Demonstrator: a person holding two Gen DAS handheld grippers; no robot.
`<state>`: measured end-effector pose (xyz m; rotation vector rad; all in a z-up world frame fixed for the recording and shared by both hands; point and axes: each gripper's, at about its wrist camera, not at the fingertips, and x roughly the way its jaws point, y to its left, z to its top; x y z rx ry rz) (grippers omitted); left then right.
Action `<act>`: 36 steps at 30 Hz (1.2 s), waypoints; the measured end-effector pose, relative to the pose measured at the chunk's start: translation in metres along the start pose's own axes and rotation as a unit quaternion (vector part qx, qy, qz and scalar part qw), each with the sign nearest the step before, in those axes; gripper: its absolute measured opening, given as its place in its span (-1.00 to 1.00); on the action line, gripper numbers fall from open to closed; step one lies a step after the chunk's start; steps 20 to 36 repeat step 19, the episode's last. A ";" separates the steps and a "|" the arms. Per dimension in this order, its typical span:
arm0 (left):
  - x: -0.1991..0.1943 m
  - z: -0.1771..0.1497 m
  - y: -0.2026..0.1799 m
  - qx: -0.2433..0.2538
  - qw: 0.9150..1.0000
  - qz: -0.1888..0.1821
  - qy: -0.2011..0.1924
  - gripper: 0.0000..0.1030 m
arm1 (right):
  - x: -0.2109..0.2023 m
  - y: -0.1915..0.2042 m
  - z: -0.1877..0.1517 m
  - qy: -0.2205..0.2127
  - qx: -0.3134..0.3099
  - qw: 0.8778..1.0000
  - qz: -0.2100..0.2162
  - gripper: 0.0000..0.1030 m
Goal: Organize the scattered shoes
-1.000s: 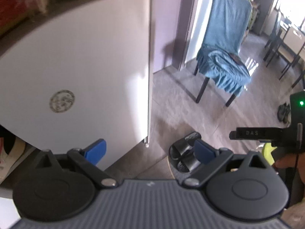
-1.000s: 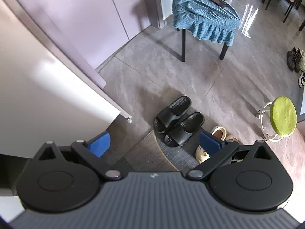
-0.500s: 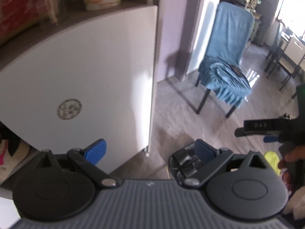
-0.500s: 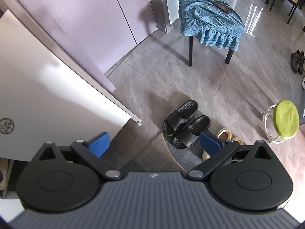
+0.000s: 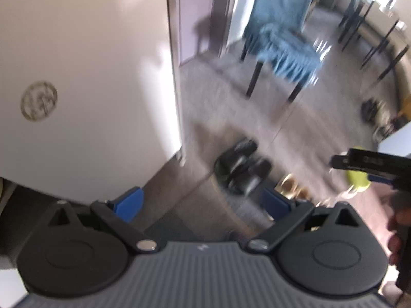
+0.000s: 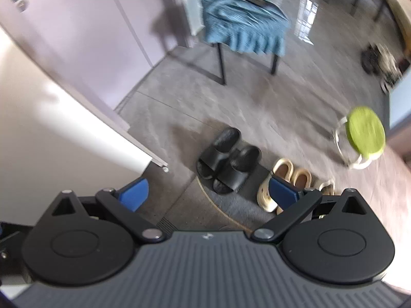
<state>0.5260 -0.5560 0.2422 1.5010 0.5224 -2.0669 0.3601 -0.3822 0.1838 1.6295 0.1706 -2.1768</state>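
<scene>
**Both grippers empty, high above the shoes by the mat**

The right gripper [image 6: 208, 192] is spread wide with nothing between its blue pads [image 6: 134, 191]; it looks down on the floor from well above. The left gripper [image 5: 203, 202] is likewise released and empty, held beside a white door [image 5: 84, 82]. In the left view the right gripper's tip and the hand [image 5: 397, 220] that grips it enter from the right edge.

Directly below lie the black slides [image 6: 227, 160], side by side and touching, their heels on the edge of a dark mat [image 6: 239, 205]. Just beside them, to the right, sits a pair of cream clogs [image 6: 282, 179], partly behind the right pad. A green stool [image 6: 364, 133] stands near; a blue-draped chair [image 6: 244, 30] is farther off. More shoes [image 6: 377, 60] lie well apart, at the far wall.

Judged step: approach to a first pick, nothing yet grasped. To do it well, each gripper should descend over one slide, straddle its strap or side wall, and close only once the pads flank it. The white door's lower corner hangs near the slides and should be avoided.

Limits: both views are motion-blurred, the left one more so. The far shoes cannot be counted or typed. A pale object right of the clogs is cut off by the gripper. Where the shoes are to go is not shown clearly.
</scene>
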 end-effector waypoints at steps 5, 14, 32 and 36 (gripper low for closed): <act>0.006 0.005 -0.005 -0.034 0.999 0.021 0.020 0.94 | 0.035 -0.025 -0.016 0.056 0.033 0.998 0.002 0.99; -0.022 0.027 -0.047 -0.017 0.997 0.004 -0.077 0.95 | 0.013 -0.045 0.016 0.049 0.007 0.999 0.002 0.99; -0.043 0.035 -0.051 -0.027 0.993 -0.006 -0.113 0.96 | -0.010 -0.043 0.040 0.025 -0.020 0.999 0.009 0.99; -0.043 0.035 -0.051 -0.027 0.993 -0.006 -0.113 0.96 | -0.010 -0.043 0.040 0.025 -0.020 0.999 0.009 0.99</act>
